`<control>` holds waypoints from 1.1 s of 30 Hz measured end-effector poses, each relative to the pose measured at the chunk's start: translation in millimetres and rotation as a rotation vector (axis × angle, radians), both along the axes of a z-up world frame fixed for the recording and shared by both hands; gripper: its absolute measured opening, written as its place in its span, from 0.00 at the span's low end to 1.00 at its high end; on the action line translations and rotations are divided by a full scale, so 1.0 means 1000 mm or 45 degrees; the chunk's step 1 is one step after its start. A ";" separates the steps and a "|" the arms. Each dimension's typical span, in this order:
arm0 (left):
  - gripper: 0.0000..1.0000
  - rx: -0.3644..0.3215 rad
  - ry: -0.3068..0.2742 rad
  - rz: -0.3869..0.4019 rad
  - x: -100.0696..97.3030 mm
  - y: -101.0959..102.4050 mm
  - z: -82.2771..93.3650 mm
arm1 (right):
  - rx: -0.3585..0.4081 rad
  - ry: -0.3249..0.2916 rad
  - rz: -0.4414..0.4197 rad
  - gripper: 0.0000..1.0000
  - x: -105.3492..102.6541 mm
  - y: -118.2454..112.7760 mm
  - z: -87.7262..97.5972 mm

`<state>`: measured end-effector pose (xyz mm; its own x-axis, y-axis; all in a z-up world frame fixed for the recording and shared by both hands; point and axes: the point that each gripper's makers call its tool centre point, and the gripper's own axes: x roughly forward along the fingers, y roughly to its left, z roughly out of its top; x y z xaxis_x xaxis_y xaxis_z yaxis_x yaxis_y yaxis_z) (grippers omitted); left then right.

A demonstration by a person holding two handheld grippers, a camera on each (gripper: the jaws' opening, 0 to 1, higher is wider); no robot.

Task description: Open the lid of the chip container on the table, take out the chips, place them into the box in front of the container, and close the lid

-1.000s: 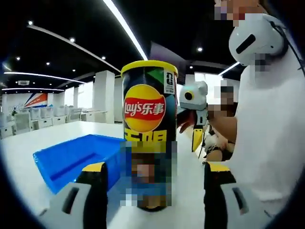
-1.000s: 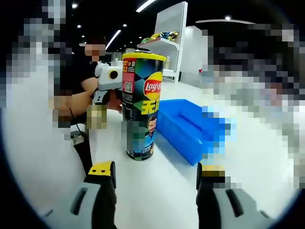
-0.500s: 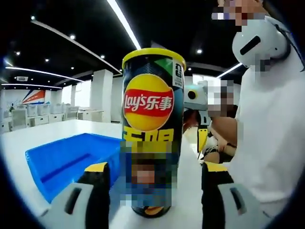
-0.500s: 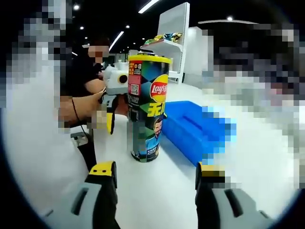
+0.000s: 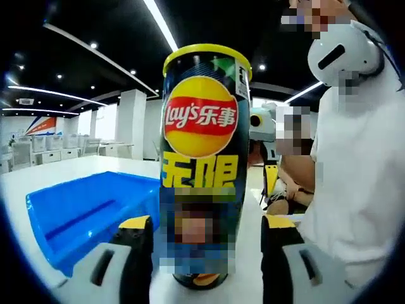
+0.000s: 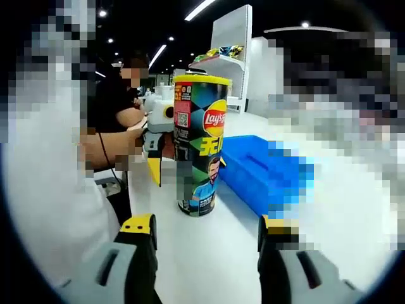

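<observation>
The chip can (image 5: 202,164), dark with a red and yellow logo, stands upright on the white table with its yellow lid (image 5: 205,54) on. My left gripper (image 5: 207,256) is open, and its jaws flank the can's lower part with small gaps on both sides. The blue box (image 5: 82,215) lies just left of the can. In the right gripper view the can (image 6: 201,145) stands ahead with the blue box (image 6: 259,171) to its right. The left gripper (image 6: 158,123) sits at the can's left side. My right gripper (image 6: 205,253) is open and empty, short of the can.
A person in a white shirt (image 5: 361,171) stands close on the right of the left gripper view. Another person in black (image 6: 120,101) sits behind the table. Bare white table (image 6: 209,253) lies between my right gripper and the can. A shelf unit (image 6: 221,57) stands far back.
My left gripper has moved in toward the can, which now looms larger between its jaws. The right gripper has edged a little closer and shifted slightly.
</observation>
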<state>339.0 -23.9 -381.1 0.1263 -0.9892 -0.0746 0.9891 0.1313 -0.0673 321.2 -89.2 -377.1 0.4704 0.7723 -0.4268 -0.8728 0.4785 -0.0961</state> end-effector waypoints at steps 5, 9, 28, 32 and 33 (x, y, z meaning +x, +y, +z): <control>0.68 0.007 -0.001 -0.005 0.000 -0.001 -0.002 | -0.005 0.007 0.000 0.64 0.000 -0.001 -0.001; 0.65 0.011 0.006 -0.008 0.001 -0.001 -0.004 | -0.011 0.013 0.000 0.63 0.001 -0.001 -0.003; 0.48 -0.051 -0.021 0.021 0.006 -0.002 -0.001 | -0.014 0.049 0.000 0.61 0.001 0.001 -0.009; 0.47 -0.047 -0.030 0.017 0.005 -0.002 -0.001 | -0.010 0.071 0.008 0.59 -0.001 0.003 -0.012; 0.47 -0.048 -0.029 0.017 0.005 -0.002 -0.001 | -0.006 0.074 0.013 0.59 -0.001 0.004 -0.012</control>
<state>344.5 -26.1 -382.4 0.1404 -0.9895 -0.0342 0.9886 0.1420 -0.0496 319.9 -85.3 -389.3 0.4370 0.7749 -0.4567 -0.8817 0.4695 -0.0471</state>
